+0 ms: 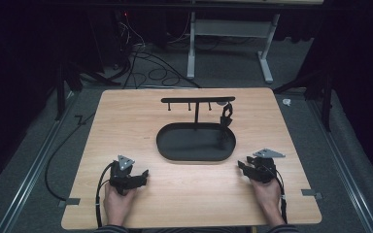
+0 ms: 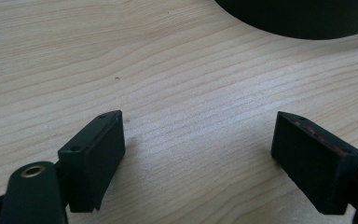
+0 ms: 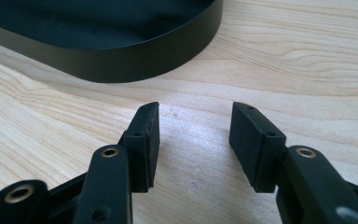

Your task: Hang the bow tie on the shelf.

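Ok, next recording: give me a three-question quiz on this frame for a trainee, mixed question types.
1. True or false: the left gripper is shut on an object.
2. Multiple choice: where does the small dark item hang on the stand?
A. From the crossbar's left end
B. From the middle post
C. Near the crossbar's right end
3. Fill in: both grippers rest on the wooden table, on the person's side of the black oval ____.

Key
1. False: its jaws stand apart over bare wood; the right gripper is open too.
2. C
3. tray
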`<state>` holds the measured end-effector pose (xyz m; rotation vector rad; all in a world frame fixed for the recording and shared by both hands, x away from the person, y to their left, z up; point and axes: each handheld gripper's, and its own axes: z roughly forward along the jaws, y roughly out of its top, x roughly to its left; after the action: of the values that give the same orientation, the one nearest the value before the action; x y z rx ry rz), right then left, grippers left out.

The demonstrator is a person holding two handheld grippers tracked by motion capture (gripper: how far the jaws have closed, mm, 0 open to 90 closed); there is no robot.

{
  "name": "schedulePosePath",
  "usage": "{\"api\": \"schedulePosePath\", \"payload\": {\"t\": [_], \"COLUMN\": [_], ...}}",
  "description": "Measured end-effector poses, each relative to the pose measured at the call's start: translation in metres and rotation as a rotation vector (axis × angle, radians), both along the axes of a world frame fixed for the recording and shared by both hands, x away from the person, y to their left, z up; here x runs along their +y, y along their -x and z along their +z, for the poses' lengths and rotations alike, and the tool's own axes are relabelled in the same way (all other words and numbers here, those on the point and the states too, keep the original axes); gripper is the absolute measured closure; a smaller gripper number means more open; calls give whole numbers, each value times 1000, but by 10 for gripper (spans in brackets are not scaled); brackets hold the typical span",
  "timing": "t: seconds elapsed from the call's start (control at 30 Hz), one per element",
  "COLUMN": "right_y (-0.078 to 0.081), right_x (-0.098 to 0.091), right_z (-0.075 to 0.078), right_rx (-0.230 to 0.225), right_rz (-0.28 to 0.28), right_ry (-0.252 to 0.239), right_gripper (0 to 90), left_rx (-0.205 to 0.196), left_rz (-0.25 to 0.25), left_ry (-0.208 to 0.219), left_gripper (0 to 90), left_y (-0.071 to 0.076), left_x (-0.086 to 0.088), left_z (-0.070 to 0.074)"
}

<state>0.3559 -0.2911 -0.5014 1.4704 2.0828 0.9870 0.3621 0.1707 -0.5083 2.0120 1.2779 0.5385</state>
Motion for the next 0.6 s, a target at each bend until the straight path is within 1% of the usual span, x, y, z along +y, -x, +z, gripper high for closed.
{"api": "schedulePosePath", "payload": {"t": [0.07, 0.13, 0.17, 0.23, 0.3, 0.33, 0.6], "right_y": [0, 1, 1, 3, 2, 2, 2], "right_x": [1, 4, 4, 10, 10, 9, 9], "right_z": [0, 0, 0, 0, 0, 0, -1], "right_rx": [-4, -10, -10, -23, -22, -15, -12], "right_rz": [5, 11, 11, 24, 22, 15, 17], "right_ry": [10, 38, 38, 90, 89, 83, 84], "right_gripper": [527, 506, 506, 477, 464, 434, 416], "left_rx": [0, 1, 1, 1, 1, 1, 2], "left_rz": [0, 1, 1, 1, 2, 1, 2], "left_ry": [0, 0, 0, 1, 1, 2, 3], "left_gripper": [179, 179, 178, 178, 178, 178, 179], "left_y": [0, 0, 0, 0, 0, 0, 1], "left_x": [0, 0, 0, 0, 0, 0, 0], "left_z": [0, 0, 0, 0, 0, 0, 0]}}
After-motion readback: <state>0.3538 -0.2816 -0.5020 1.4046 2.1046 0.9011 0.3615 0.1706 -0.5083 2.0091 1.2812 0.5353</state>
